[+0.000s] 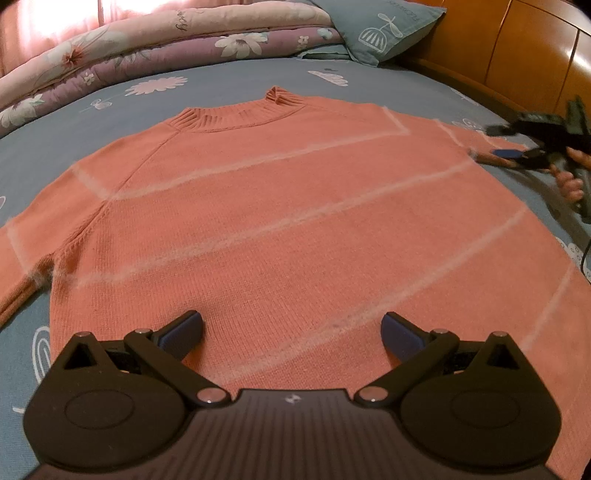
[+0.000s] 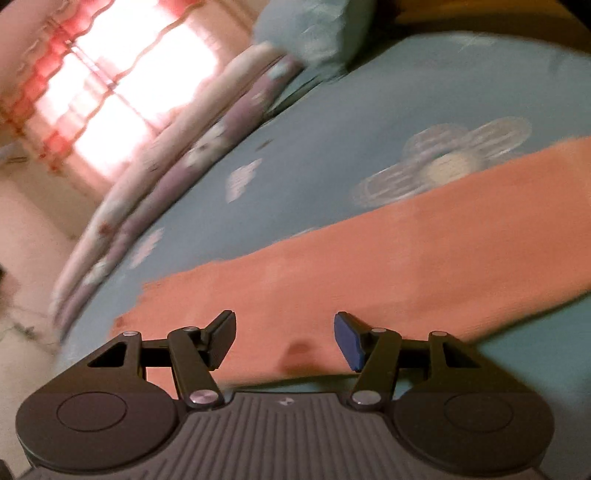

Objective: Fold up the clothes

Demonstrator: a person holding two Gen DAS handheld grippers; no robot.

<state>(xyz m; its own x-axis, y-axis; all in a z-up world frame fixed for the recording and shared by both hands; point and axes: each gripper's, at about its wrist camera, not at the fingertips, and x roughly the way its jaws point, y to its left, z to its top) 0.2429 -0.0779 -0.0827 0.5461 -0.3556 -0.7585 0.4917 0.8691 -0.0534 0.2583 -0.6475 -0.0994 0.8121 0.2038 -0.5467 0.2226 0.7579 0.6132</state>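
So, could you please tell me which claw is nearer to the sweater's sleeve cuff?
Right. The right claw hangs open just over the sleeve cuff, while the left claw sits open above the sweater hem, across the body from that sleeve.

Location: home bedroom, identified by the bed sheet [image 1: 229,79], folded floral quilt [image 1: 155,44], pillow [image 1: 388,29], wooden headboard [image 1: 517,48] and curtained window [image 2: 122,85].
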